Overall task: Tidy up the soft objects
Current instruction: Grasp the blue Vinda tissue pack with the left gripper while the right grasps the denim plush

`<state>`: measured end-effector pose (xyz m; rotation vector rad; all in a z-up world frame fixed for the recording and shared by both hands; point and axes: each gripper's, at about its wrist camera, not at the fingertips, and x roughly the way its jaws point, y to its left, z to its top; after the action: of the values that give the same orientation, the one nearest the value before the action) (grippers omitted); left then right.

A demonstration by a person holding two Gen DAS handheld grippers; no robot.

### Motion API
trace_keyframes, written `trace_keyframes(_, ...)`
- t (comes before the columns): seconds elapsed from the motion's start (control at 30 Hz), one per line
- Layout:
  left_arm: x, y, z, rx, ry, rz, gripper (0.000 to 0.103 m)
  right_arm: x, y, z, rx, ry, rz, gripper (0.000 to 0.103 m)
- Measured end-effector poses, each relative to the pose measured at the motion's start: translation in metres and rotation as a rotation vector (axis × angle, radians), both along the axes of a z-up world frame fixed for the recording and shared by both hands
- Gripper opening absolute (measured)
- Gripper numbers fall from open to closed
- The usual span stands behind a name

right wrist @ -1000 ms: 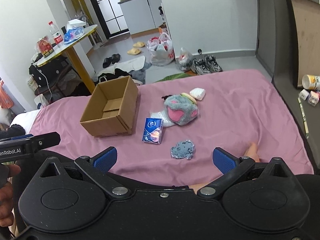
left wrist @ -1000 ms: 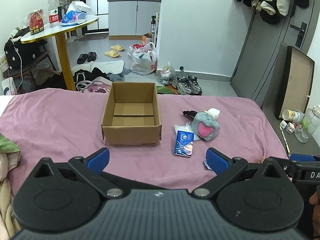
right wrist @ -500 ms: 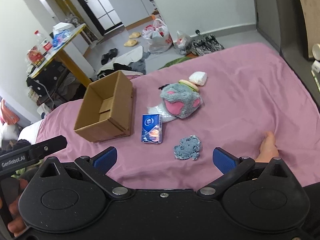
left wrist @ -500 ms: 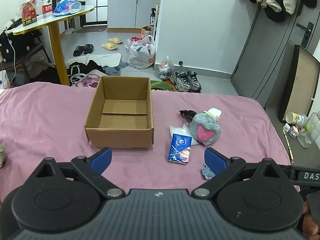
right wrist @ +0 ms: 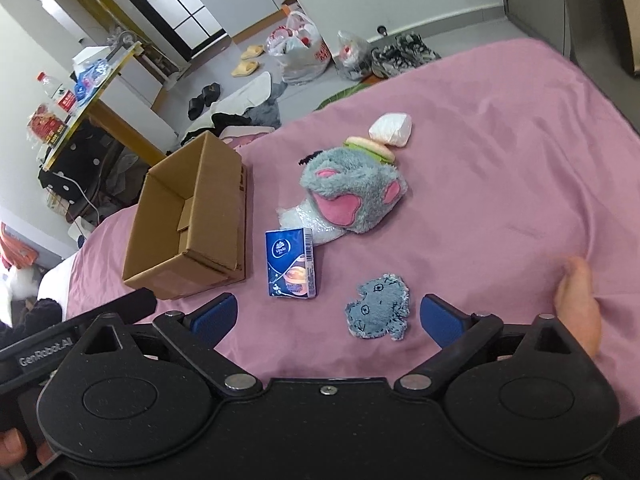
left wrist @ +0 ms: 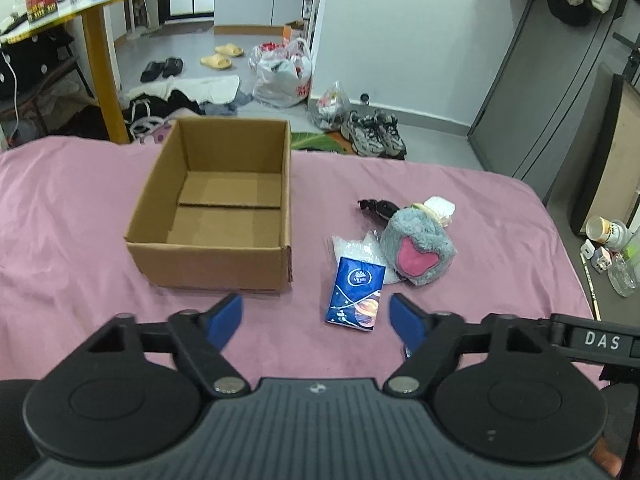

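An empty cardboard box (left wrist: 224,208) (right wrist: 188,220) stands open on the pink bedspread (left wrist: 60,216). Right of it lie a blue tissue pack (left wrist: 356,290) (right wrist: 291,262), a crinkly clear packet (left wrist: 356,246), a grey plush paw with pink pads (left wrist: 418,250) (right wrist: 354,192), a white soft pack (right wrist: 391,129) and a burger-shaped toy (right wrist: 370,146). A small denim fabric toy (right wrist: 379,306) lies between the tips of my right gripper (right wrist: 328,316), which is open and above it. My left gripper (left wrist: 318,316) is open, just short of the tissue pack.
A person's bare foot (right wrist: 580,300) rests on the bed at right. Beyond the bed's far edge are shoes (left wrist: 374,132), bags (left wrist: 284,74), clothes and a yellow table (left wrist: 92,12). A framed board (left wrist: 608,152) leans by the right edge.
Both grippers have moved forward and lower toward the bed. The denim toy now sits between the right fingers, and the tissue pack is closer to the left ones.
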<state>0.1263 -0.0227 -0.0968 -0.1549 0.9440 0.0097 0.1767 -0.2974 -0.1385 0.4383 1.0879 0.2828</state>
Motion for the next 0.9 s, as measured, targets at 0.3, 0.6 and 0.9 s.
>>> trace_keyframes(0.3,0.036,-0.013,-0.030,-0.006,0.073,-0.034,0.070,0.019,-0.001,-0.036,0.041,0.096,-0.010,0.082)
trace_keyframes(0.6,0.071,-0.035,-0.059,-0.020,0.144,-0.103,0.070,0.036,-0.001,-0.064,0.053,0.159,-0.020,0.070)
trace_keyframes(0.9,0.097,-0.047,-0.091,-0.025,0.208,-0.118,0.070,0.048,0.003,-0.085,0.017,0.225,-0.013,0.067)
